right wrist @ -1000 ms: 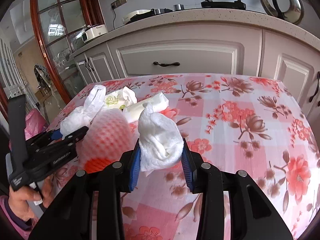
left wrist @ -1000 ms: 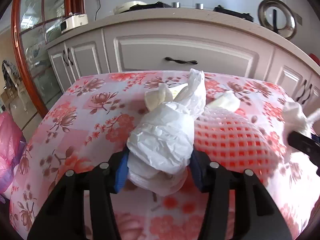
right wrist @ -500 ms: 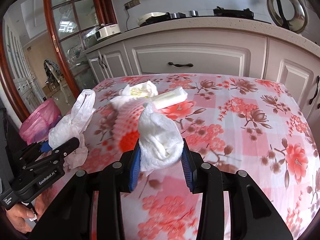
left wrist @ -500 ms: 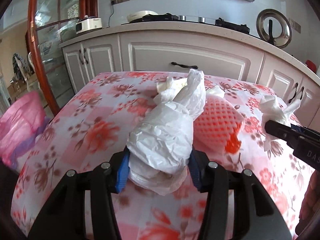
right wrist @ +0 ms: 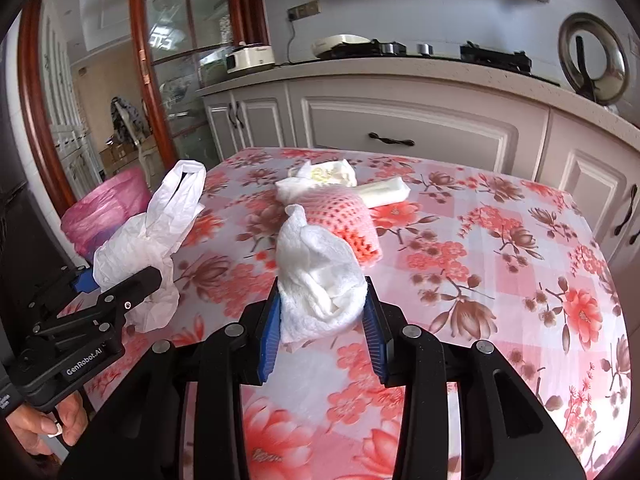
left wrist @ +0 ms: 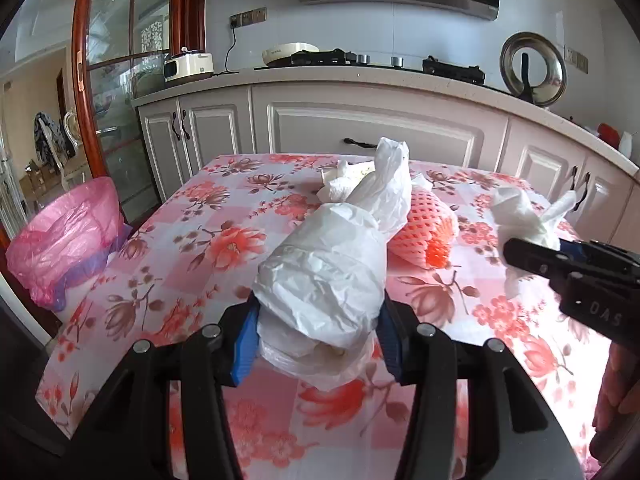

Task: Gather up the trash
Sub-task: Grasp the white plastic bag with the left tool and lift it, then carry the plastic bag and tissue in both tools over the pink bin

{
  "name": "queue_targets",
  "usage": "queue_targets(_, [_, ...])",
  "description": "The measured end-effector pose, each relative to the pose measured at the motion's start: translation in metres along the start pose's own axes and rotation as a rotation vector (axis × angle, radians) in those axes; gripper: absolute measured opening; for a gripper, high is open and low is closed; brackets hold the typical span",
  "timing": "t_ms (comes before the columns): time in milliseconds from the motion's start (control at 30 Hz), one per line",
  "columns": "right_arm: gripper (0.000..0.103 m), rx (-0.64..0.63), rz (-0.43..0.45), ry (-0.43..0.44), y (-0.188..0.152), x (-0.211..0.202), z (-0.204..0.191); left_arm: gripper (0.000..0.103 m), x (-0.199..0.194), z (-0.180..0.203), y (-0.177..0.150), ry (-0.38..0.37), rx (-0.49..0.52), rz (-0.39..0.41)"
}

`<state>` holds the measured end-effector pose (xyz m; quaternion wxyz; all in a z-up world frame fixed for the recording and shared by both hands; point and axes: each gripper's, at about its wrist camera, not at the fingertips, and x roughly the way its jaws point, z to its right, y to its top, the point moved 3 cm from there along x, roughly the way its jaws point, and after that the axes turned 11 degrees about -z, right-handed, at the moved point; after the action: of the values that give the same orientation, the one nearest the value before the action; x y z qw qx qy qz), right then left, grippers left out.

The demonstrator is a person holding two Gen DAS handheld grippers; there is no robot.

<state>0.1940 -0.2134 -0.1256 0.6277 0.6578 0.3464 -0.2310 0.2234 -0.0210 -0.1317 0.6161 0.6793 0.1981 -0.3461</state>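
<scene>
Trash held clear of the worktop (left wrist: 192, 236): left hand-held gripper (left wrist: 318, 330) clamps a white plastic bag (left wrist: 324, 280), right hand-held gripper (right wrist: 322, 330) a crumpled tissue (right wrist: 320, 280), both ready for the pink-lined bin (left wrist: 66, 236) off its left edge.

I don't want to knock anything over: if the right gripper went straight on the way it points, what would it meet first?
Probably the pink foam net lying on the table, straight ahead of the right gripper and its tissue wad; depth is unclear.

The left gripper (right wrist: 120, 284) carries white lettering "GenRobot.AI" along its black body. Lettering on the right gripper (left wrist: 528, 254) appears upside down and cannot be read surely.
</scene>
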Motion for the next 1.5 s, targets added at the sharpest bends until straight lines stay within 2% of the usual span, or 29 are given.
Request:
queue_targets(333, [0.037,-0.064,0.041,0.019,-0.001,-0.022,-0.027,0.049,-0.039,-0.014,-0.005,-0.019,-0.035,0.059])
queue_targets(600, [0.037,-0.121,0.047,0.035,-0.002,-0.026,-0.054,0.049,-0.062,-0.028,-0.006,0.006,-0.053,0.108])
queue_targets(1033, [0.037,-0.159,0.083,0.058,0.000,-0.030,-0.084,0.049,-0.070,-0.060,-0.018,0.043,-0.112,0.118])
queue_targets(1500, [0.037,-0.225,0.065,0.094,0.008,-0.015,-0.114,0.049,-0.071,-0.088,-0.021,0.100,-0.162,0.124])
